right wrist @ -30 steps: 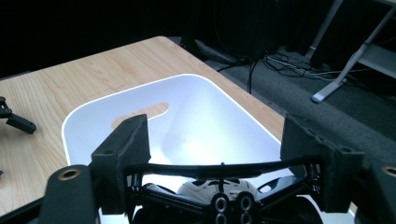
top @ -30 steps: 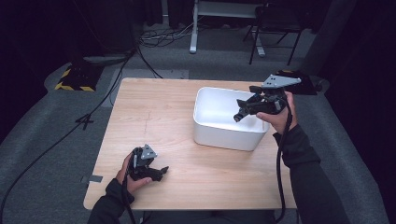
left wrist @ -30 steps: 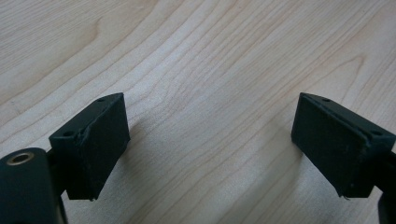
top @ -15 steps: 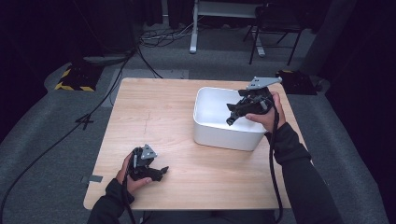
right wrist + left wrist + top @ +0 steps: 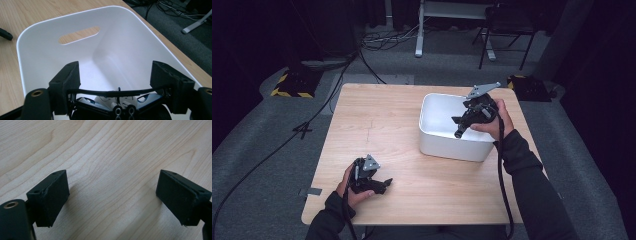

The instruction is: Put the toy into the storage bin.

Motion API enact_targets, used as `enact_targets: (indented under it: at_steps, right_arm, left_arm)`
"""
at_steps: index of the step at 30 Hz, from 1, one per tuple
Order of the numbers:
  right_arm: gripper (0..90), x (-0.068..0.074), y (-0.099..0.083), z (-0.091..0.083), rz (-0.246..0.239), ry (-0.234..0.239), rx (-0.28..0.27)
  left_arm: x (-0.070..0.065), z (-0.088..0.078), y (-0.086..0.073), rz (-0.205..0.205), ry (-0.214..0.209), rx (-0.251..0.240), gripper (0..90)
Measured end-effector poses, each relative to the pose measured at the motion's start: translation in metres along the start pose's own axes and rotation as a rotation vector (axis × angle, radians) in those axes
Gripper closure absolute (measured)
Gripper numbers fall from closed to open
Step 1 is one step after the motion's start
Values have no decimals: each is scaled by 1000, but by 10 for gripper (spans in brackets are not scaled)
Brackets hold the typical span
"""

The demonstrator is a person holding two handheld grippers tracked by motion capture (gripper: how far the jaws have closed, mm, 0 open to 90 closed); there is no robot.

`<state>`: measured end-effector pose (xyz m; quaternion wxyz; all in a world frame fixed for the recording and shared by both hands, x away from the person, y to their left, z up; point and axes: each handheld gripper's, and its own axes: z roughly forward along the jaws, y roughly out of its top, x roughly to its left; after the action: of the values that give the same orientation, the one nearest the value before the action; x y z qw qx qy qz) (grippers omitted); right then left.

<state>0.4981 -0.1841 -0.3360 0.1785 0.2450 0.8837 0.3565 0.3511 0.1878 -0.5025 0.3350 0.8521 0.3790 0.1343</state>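
White bin (image 5: 447,131), bearing no readable writing, sits under the right gripper (image 5: 458,127), whose jaws stand apart empty.

The table (image 5: 392,125) is seen to be of pale wood with a fine wavy grain, smooth and matt, as shown close up in the left gripper view; the bin (image 5: 120,37) is made of white plastic, smooth, with a soft sheen on its inner walls and rounded rim; the left gripper (image 5: 112,202) is fitted with black pads (image 5: 51,197) of a matt, rubbery look, slightly rough and frayed at the edges; a brass-coloured metal insert is set in its black plastic body; the right gripper (image 5: 115,86) is built of matt black plastic; a grey plate (image 5: 482,90) with a dull metal look is carried on top; the floor (image 5: 267,145) is covered in grey carpet, rough and matt.
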Motion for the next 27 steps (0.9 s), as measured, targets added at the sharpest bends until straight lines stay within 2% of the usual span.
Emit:
enact_targets:
  at_steps: [4, 17, 23, 27]
  right_arm:
    - [246, 1, 0, 2, 5, 11, 20]
    - [246, -1, -5, 7, -34, 1, 116]
    - [246, -3, -9, 5, -26, 12, 140]
    - [246, -4, -12, 4, -38, 9, 151]
  left_arm:
    - [0, 0, 0, 0, 2, 1, 116]
    - [0, 0, 0, 0, 1, 1, 116]
    - [0, 0, 0, -2, -3, 0, 117]
    - [0, 0, 0, -2, -3, 0, 116]
